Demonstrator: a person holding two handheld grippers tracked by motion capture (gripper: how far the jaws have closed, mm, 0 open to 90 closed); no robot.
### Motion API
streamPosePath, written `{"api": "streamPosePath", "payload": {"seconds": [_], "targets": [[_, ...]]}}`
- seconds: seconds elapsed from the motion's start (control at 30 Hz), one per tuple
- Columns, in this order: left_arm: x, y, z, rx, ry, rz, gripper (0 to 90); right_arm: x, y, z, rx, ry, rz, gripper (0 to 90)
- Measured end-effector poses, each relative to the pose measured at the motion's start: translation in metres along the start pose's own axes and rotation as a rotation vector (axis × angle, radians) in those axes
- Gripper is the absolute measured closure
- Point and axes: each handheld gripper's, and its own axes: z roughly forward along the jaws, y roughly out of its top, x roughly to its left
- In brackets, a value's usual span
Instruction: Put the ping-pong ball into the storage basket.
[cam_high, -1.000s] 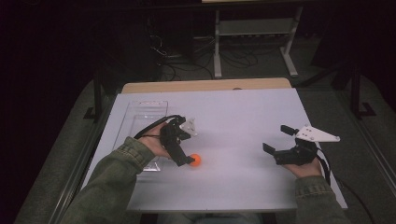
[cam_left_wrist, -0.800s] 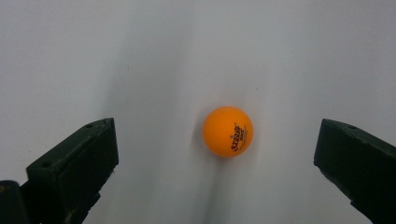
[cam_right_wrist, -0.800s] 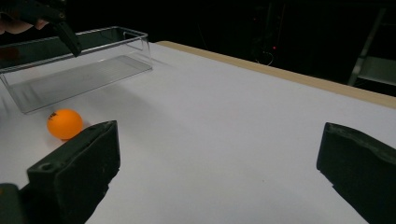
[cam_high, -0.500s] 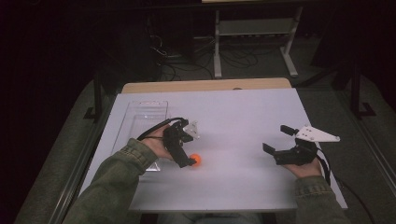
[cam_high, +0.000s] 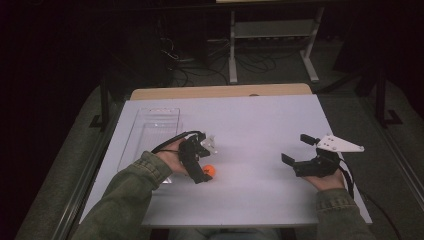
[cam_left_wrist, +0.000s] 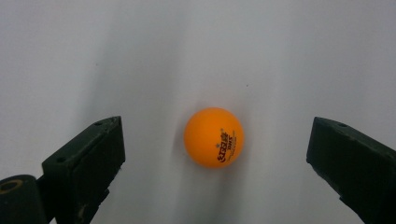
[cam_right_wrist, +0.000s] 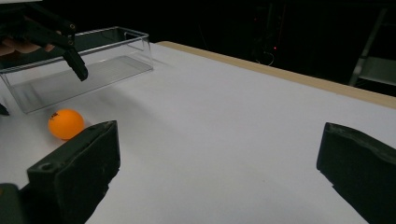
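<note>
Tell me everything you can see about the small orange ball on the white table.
The small orange ball is round, smooth and matte, like a plastic table-tennis ball, with small dark printed lettering on one side. It rests on the white table, near the clear plastic tray. The left gripper hangs over it with jaws spread wide, the ball between them in the left gripper view, neither jaw touching it. Only the table touches it.

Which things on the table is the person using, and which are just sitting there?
Likely in use:
- ball, lying between the open left tongs
- clear box, perhaps where the ball goes

Just there:
- right tongs, open and away from the ball
- metal stand behind the table
- floor cables
</note>
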Motion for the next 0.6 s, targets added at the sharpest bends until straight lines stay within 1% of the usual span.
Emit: {"api": "streamPosePath", "payload": {"seconds": [0.2, 0.43, 0.6], "targets": [[0.000, -0.002, 0.004, 0.001, -0.004, -0.008, 5.9, 0.000, 0.000, 0.000, -0.001, 0.001, 0.001, 0.0], [-0.001, -0.004, 0.011, 0.028, -0.011, -0.002, 6.8, 0.000, 0.000, 0.000, 0.002, 0.004, 0.000, 0.0], [-0.001, -0.004, 0.014, 0.037, -0.014, 0.004, 12.3, 0.000, 0.000, 0.000, 0.000, 0.004, 0.000, 0.0]]}}
